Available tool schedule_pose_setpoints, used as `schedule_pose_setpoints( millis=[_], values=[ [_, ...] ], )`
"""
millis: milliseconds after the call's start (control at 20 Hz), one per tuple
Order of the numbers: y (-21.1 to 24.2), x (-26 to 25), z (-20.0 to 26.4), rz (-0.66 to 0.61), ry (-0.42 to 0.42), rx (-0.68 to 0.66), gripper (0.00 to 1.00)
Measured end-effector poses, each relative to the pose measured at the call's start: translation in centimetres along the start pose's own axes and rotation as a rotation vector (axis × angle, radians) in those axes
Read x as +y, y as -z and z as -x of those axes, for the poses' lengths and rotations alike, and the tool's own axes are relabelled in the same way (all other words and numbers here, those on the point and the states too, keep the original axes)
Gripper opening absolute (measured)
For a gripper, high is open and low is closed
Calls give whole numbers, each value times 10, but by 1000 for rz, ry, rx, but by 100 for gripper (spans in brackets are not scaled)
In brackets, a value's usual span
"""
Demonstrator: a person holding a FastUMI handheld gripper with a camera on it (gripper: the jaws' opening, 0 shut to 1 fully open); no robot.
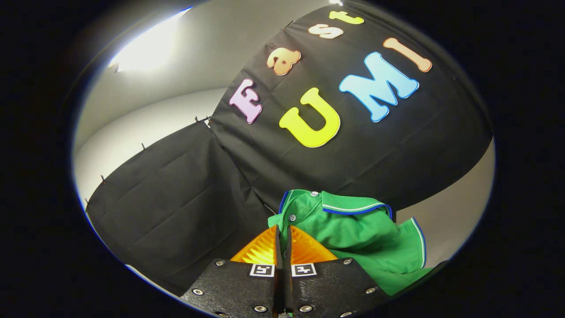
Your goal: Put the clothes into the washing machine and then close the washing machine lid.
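The gripper (283,229) had its two fingers drawn almost together, with only a thin slit between the ribbed, wedge-shaped pads, and a fold of the green polo shirt (353,229) appeared pinched in that slit near the button placket. The shirt hung just ahead of the fingers and off to their right, lifted up in front of the black cloth wall (176,212) of the booth. It was a soft knit, matte and finely textured, with a folded collar (353,204) edged in blue and white piping, two small pale buttons, and a sleeve trimmed the same way trailing lower down. Such cloth looked light and limp, likely to drape and swing rather than hold any shape, and unlikely to slip much against ribbed pads. The thicker placket or collar seemed the surest place to grip, since a single thin layer might pull free. The washing machine could not be made out. Beyond the cloth rose a plain pale wall (132,132).
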State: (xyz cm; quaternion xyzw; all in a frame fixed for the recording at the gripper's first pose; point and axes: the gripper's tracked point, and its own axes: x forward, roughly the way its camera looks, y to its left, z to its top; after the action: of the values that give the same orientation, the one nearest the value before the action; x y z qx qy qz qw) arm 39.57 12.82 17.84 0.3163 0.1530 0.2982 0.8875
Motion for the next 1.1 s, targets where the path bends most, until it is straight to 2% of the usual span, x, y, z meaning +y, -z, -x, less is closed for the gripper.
schedule_pose_setpoints(
  millis=[700,1100],
  values=[
    [109,29,-61,28,-6,122,0],
    [177,10,-92,23,45,186,0]
  ],
)
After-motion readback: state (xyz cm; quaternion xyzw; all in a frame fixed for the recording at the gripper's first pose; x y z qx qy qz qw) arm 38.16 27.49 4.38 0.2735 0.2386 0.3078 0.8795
